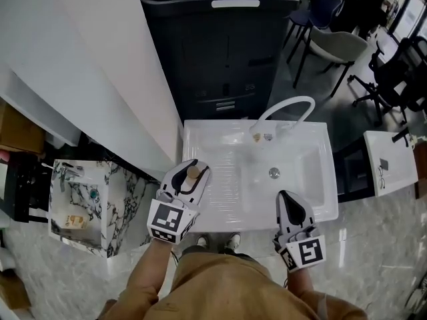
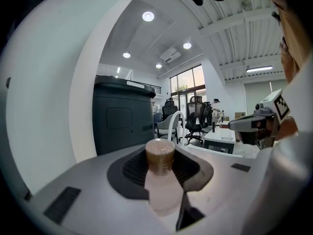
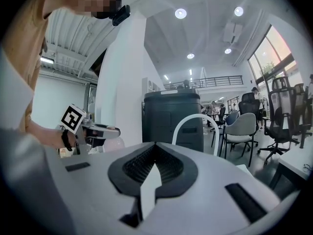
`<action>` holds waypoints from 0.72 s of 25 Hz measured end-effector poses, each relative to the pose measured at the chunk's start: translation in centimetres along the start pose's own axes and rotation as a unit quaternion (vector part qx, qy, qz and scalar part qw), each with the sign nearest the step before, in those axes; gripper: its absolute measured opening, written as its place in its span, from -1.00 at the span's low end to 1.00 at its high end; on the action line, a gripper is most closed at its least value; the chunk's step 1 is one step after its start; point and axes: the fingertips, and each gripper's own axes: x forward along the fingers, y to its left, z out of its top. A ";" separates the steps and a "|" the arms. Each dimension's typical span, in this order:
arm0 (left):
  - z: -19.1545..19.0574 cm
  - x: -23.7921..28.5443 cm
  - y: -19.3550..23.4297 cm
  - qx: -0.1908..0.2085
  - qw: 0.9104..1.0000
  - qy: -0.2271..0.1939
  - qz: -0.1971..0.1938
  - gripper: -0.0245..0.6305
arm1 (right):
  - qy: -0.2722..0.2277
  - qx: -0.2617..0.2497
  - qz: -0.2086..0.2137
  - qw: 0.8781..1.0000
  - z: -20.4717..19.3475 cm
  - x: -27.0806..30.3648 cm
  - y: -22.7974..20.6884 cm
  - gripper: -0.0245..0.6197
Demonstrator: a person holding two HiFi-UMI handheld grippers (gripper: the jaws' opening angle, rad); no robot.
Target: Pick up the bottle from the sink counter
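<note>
Left gripper (image 1: 191, 169): fingers clamped on the bottle (image 2: 161, 190), with its brown cap (image 2: 160, 153) poking up above them. The bottle is over the ribbed left side of the sink (image 1: 320, 129), and we read it as clear of the counter.

Right gripper (image 1: 287, 202): fingers closed and empty, near the sink's front edge.

Risks: the pale body looks smooth, so a fast swing could let it pivot or slide out. The arched faucet (image 1: 287, 105) is well apart, so we see little chance of a collision.

Text: nothing readable on the bottle. We only see square markers on the gripper cubes. The strip on the dark bin (image 1: 220, 45) is too small to read.
</note>
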 end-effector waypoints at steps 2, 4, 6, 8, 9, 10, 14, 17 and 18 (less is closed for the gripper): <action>0.4 -0.6 0.0 0.001 1.000 -0.002 0.001 -0.55 | -0.002 0.000 -0.002 1.000 0.1 0.0 -0.2 -0.91; 0.7 -1.2 -0.1 0.002 1.000 -0.004 0.002 -0.55 | -0.004 0.001 -0.004 1.000 0.2 -0.1 -0.4 -0.91; 1.0 -1.7 -0.1 0.001 1.000 -0.006 0.003 -0.55 | -0.005 0.001 -0.006 1.000 0.2 -0.1 -0.5 -0.91; 1.4 -2.2 -0.2 0.000 1.000 -0.008 0.003 -0.55 | -0.006 0.002 -0.008 1.000 0.3 -0.1 -0.7 -0.91; 1.6 -2.5 -0.2 -0.001 1.000 -0.010 0.003 -0.55 | -0.006 0.001 -0.009 1.000 0.3 -0.2 -0.8 -0.91; 1.8 -2.7 -0.2 -0.001 1.000 -0.011 0.003 -0.55 | -0.007 0.001 -0.010 1.000 0.3 -0.2 -1.0 -0.91; 2.3 -3.4 0.2 -0.003 1.000 -0.016 0.006 -0.55 | -0.010 -0.001 -0.019 1.000 0.7 -0.5 -1.7 -0.91; 2.7 -4.1 0.4 -0.003 1.000 -0.018 0.012 -0.55 | -0.012 -0.003 -0.026 1.000 0.8 -0.8 -2.2 -0.91; 2.9 -4.4 0.4 -0.003 1.000 -0.017 0.014 -0.55 | -0.012 -0.004 -0.027 1.000 0.9 -0.9 -2.4 -0.91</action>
